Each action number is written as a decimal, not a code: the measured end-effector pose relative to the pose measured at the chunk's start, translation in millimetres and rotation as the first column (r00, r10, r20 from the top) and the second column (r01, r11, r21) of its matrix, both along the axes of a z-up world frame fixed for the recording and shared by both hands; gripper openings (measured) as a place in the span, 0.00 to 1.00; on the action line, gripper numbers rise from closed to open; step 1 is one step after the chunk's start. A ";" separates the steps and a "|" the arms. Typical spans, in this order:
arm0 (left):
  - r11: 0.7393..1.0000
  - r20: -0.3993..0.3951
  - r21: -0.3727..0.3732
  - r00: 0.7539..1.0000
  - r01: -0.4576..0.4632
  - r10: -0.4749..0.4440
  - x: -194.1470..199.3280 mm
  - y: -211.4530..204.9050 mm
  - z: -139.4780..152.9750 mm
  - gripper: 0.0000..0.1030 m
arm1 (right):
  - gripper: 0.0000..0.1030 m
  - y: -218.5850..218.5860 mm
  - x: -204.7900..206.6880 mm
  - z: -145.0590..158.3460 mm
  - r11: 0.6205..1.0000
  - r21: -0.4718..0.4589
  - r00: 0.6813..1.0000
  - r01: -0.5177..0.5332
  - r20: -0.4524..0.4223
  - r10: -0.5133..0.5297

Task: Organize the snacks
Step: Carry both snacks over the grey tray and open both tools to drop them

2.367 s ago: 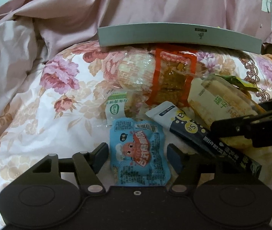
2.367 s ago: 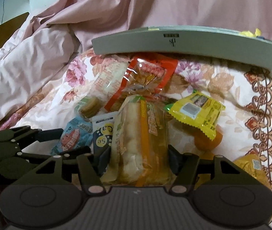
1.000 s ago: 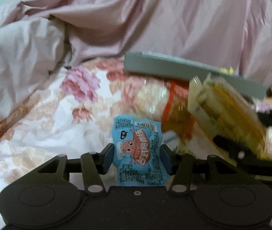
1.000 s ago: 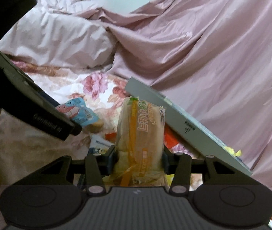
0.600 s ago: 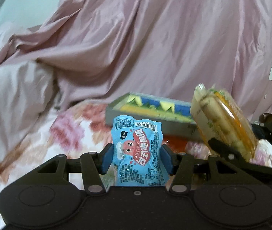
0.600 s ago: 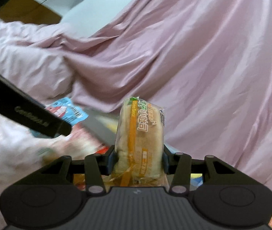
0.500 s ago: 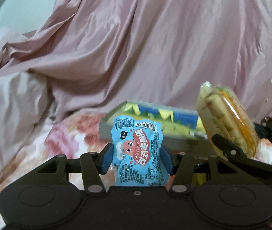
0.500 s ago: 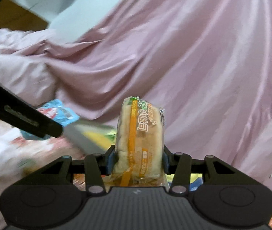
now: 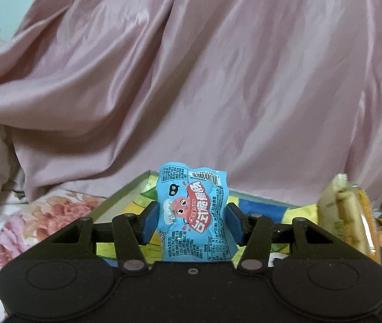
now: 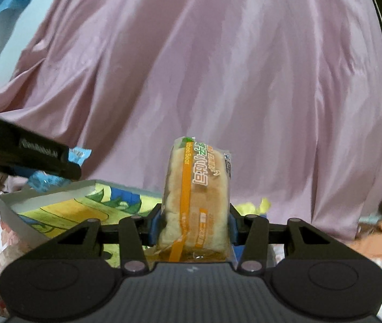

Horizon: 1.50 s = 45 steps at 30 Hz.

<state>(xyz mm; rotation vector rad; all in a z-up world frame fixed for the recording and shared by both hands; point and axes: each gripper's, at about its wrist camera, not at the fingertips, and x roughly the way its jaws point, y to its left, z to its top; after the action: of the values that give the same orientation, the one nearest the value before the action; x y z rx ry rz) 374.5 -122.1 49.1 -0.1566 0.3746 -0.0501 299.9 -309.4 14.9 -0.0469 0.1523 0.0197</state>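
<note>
Left wrist view: the left gripper [image 9: 192,222] is clamped on a blue snack pouch [image 9: 195,215] printed with a red cartoon figure; the pouch stands upright between the blue pads, which press its sides. Behind it, from about 9 to 3 o'clock, lies a shallow grey tray [image 9: 121,199] with a yellow, green and blue cartoon lining. At 3 o'clock the wrapped bread roll [image 9: 349,218] carried by the other tool shows at the edge.

Right wrist view: the right gripper [image 10: 195,224] is closed on that bread roll [image 10: 197,199], a clear wrapper with an orange stripe, held upright. The tray [image 10: 10,200] sits at 9 to 10 o'clock, its lining [image 10: 64,212] open to view, and the left tool's finger with a corner of the blue pouch [image 10: 79,154] hangs above the tray's near-left rim.

A couple of seconds ago both snacks lay in a heap on the floral bedspread [image 9: 51,212], with the tray seen edge-on beyond. Since then both have been lifted clear and carried forward, and the tray interior has come into sight below and ahead. I judge the pickup done and the placing step close: each tool seems to need only to lower over the lining and let go. The pink satin sheet [image 9: 204,80] fills the background.
</note>
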 end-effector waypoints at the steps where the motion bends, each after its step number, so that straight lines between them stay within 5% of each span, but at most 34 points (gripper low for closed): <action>1: 1.000 -0.017 0.000 1.000 -0.006 0.006 5.7 -0.3 -3.1 0.54 | 0.50 -3.4 3.7 -1.9 1.000 0.019 1.000 -0.003 -0.018 0.004; 6: 0.999 -0.067 -0.011 0.997 -0.034 0.033 3.5 3.0 -21.0 0.54 | 0.50 -10.1 6.7 -8.1 0.997 0.070 0.996 -0.014 -0.090 0.020; 21: 0.992 -0.158 0.127 0.987 -0.019 0.039 -27.2 -22.0 -47.5 0.55 | 0.49 -17.3 -4.8 -8.4 0.995 0.086 0.974 -0.043 -0.216 0.060; 33: 0.991 -0.173 0.133 0.984 -0.003 0.026 -26.2 -22.0 -42.3 0.57 | 0.57 -16.8 -5.6 -5.7 0.996 0.077 0.980 -0.050 -0.188 0.064; 37: 0.997 -0.152 0.080 0.988 -0.015 0.027 -32.4 -16.8 -34.1 0.71 | 0.76 -14.4 -14.8 -0.9 0.997 0.059 0.989 -0.053 -0.132 0.061; 45: 0.999 -0.044 0.012 0.998 -0.045 0.045 -66.8 -6.1 -4.6 0.99 | 0.98 -9.8 -55.2 16.3 0.999 0.028 1.000 -0.029 0.008 0.028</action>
<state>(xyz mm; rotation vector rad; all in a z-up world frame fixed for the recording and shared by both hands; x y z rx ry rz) 307.7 -128.2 44.5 -0.1548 0.4155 -0.0002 244.7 -319.2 31.3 -0.0207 0.1436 0.0502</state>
